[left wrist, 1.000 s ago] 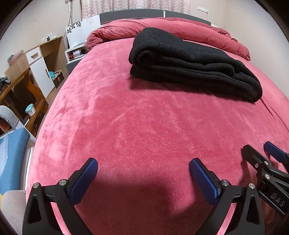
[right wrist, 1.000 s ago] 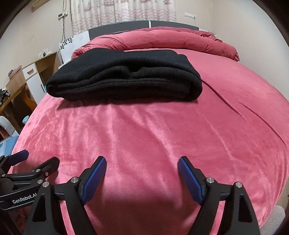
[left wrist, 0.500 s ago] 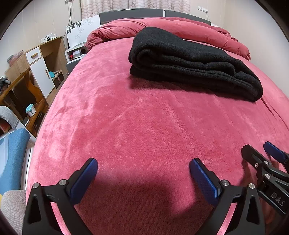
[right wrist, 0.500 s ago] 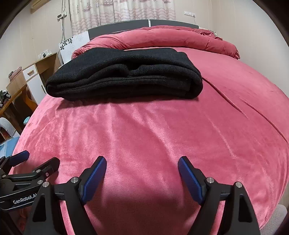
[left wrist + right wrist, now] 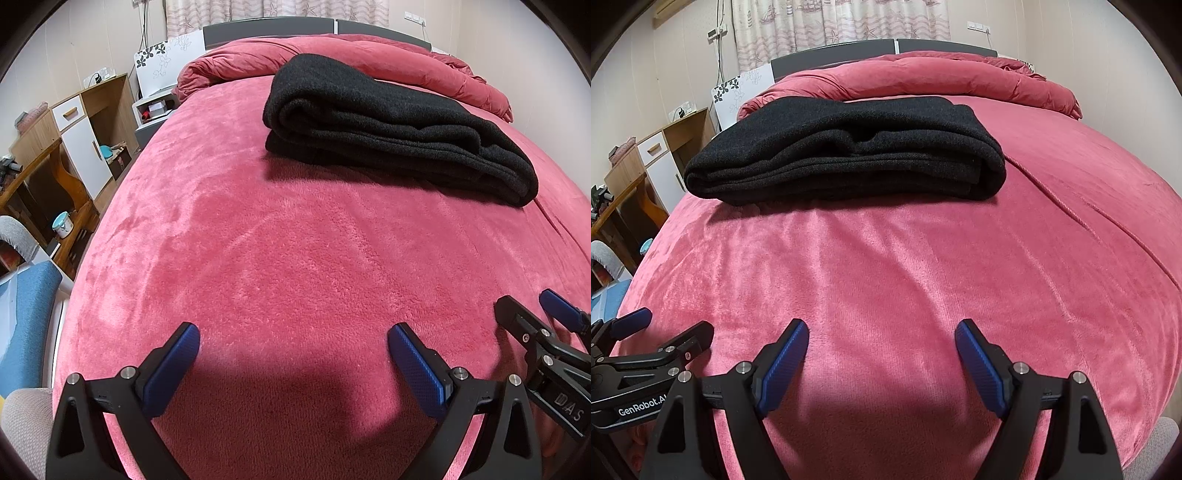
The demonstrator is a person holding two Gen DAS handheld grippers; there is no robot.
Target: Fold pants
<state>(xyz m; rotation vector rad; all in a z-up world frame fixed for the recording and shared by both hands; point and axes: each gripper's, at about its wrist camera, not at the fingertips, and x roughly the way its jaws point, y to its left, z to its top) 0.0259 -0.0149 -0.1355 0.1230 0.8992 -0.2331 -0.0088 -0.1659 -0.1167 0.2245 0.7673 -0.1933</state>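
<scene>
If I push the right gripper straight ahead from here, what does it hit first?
Probably the folded black pants. The right gripper, open and empty, points across bare pink blanket toward them, though with the downward tilt unclear it might graze the blanket first.

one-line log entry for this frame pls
stage: fold looks done | black pants: folded stack on red bed cover | left tool: open, empty, clear of pants | right tool: open, empty, clear of pants
</scene>
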